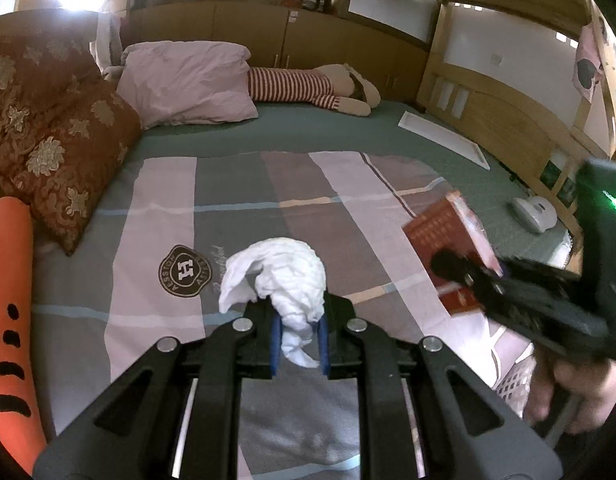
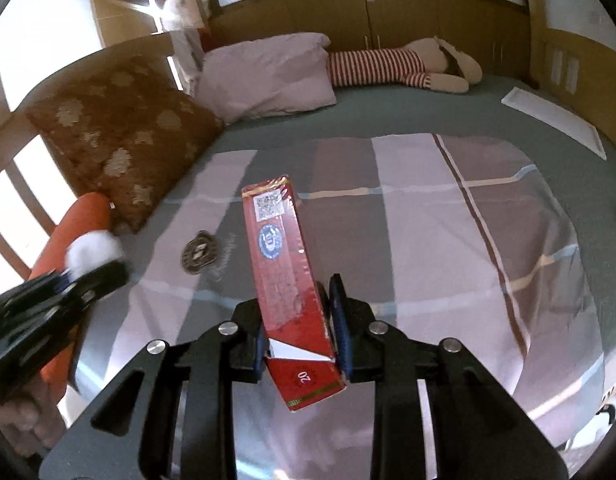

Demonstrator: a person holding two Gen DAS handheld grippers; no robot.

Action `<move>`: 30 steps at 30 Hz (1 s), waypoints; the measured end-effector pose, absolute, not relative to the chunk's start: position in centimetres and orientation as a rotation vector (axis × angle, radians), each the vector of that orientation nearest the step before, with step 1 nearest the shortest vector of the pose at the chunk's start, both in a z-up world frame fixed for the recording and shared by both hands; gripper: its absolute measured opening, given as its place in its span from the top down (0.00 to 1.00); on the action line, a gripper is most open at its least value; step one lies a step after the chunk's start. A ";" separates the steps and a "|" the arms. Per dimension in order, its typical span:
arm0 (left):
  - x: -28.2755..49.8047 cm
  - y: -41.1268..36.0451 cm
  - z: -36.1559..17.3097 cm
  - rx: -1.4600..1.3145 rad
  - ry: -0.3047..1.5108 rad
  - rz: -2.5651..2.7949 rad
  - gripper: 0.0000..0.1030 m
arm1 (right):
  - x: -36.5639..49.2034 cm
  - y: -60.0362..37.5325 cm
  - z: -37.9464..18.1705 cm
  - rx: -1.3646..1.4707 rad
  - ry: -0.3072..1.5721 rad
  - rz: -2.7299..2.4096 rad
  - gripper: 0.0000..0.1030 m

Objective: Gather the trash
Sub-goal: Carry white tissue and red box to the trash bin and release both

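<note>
Two pieces of trash are in hand above the bed (image 1: 308, 136): my left gripper (image 1: 298, 334) clenches the white tissue (image 1: 284, 276), my right gripper (image 2: 302, 338), at 3 o'clock from it, clamps the red box (image 2: 286, 276); pickup looks finished, so next I need a bin, none visible.

Bare blanket (image 2: 448, 248) ahead; cushions (image 1: 56, 148) left

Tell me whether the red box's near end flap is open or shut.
Open. In the right wrist view the red box, held between the right gripper's fingers, shows a gaping near end with white inside.
</note>
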State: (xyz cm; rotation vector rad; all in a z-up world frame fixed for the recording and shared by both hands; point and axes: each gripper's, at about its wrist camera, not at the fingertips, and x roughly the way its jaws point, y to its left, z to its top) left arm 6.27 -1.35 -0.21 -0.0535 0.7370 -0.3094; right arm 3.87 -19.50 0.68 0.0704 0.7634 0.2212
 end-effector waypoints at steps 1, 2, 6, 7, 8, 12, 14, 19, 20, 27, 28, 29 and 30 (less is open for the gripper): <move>6.3 -1.4 -0.2 -0.053 0.738 -0.307 0.86 | 3.7 -19.3 0.6 0.063 0.764 0.224 0.73; 6.3 -1.4 -0.4 -0.052 0.742 -0.305 0.86 | 3.6 -19.1 0.5 0.058 0.767 0.228 0.73; 6.5 -1.6 -0.6 -0.042 0.748 -0.297 0.86 | 3.3 -19.9 0.5 0.075 0.761 0.220 0.73; 6.5 -1.6 -0.7 -0.039 0.749 -0.296 0.86 | 2.9 -19.9 0.6 0.081 0.754 0.216 0.73; 6.5 -1.6 -0.8 -0.039 0.749 -0.295 0.86 | 2.6 -20.0 0.9 0.090 0.742 0.213 0.73; 6.5 -2.0 -0.7 -0.039 0.750 -0.300 0.86 | -2.0 -23.2 3.7 0.162 0.626 0.181 0.73; 6.3 -2.3 -0.6 -0.036 0.745 -0.309 0.86 | -5.9 -26.4 4.9 0.193 0.569 0.124 0.73; 5.9 -4.2 -0.8 -0.008 0.743 -0.355 0.85 | -14.1 -34.5 5.6 0.178 0.541 -0.084 0.73; 5.8 -4.9 -0.9 0.001 0.746 -0.372 0.85 | -15.4 -35.9 5.5 0.170 0.551 -0.125 0.73; 1.8 -13.8 0.0 0.099 0.737 -0.610 0.85 | -22.7 -45.9 -0.3 0.256 0.707 -0.397 0.34; 0.7 -16.0 0.2 0.124 0.739 -0.658 0.85 | -23.5 -46.6 -0.6 0.272 0.698 -0.431 0.33; -0.5 -18.3 0.4 0.148 0.742 -0.719 0.85 | -24.3 -47.3 -0.5 0.293 0.676 -0.456 0.33; -1.4 -20.0 0.6 0.161 0.745 -0.766 0.85 | -25.6 -48.3 0.3 0.336 0.622 -0.477 0.32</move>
